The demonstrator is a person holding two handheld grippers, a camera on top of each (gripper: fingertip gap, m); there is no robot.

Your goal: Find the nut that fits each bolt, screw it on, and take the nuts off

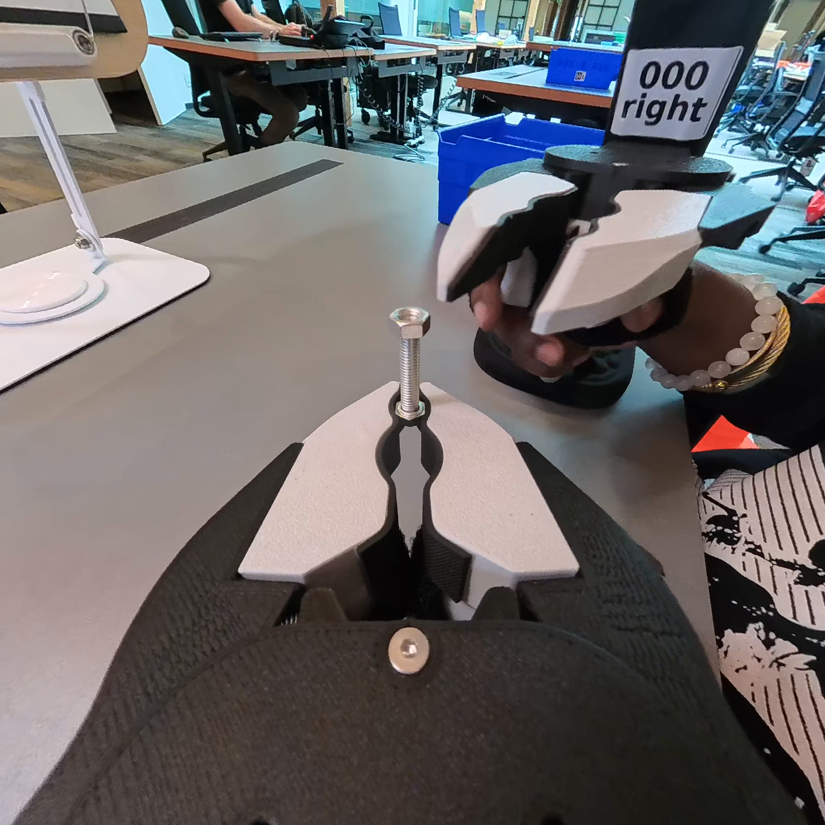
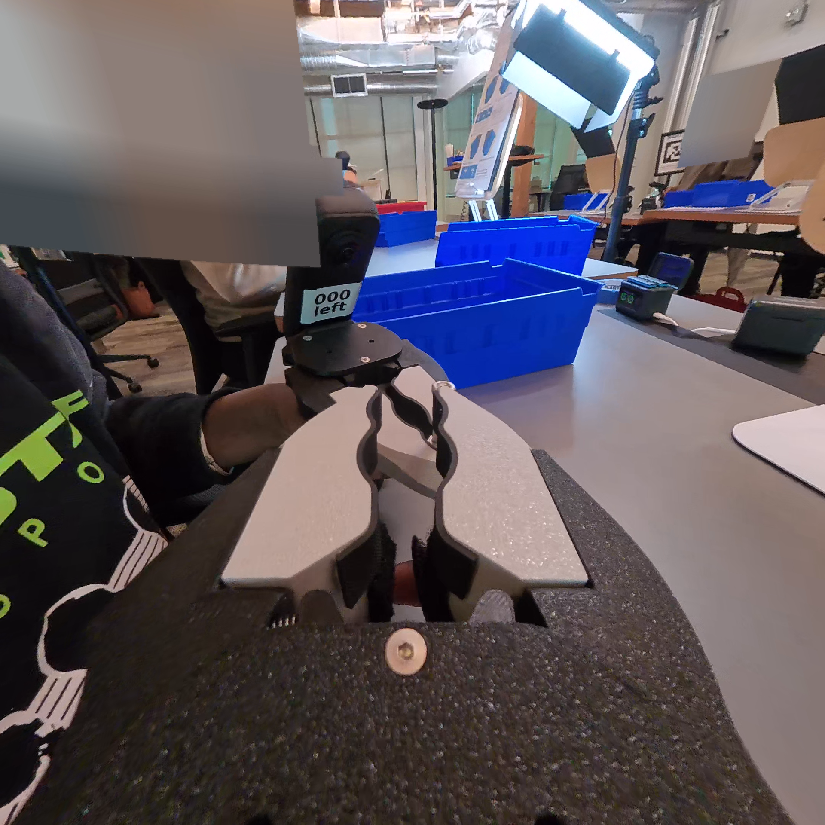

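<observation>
My left gripper (image 1: 410, 408) is shut on a small silver nut (image 1: 410, 413) at its fingertips. A silver bolt (image 1: 410, 357) is threaded through that nut and sticks out forward and upward, its hex head (image 1: 410, 322) at the far end. My right gripper (image 1: 491, 308) hovers just right of and above the bolt head, jaws a little apart and empty. In the right wrist view the right gripper (image 2: 408, 393) looks at the left gripper (image 2: 419, 428) from close by. Its right finger hides most of the bolt; only the head (image 2: 443, 384) and the nut (image 2: 431, 442) peek out.
A blue bin (image 1: 491, 147) (image 2: 482, 330) stands at the grey table's far edge. A white stand base (image 1: 89, 290) (image 2: 785, 446) lies to the side. A dark round object (image 1: 558, 379) sits under the person's right hand. Small grey devices (image 2: 777, 326) sit at the far right. Left tips to right tips: about 6 cm.
</observation>
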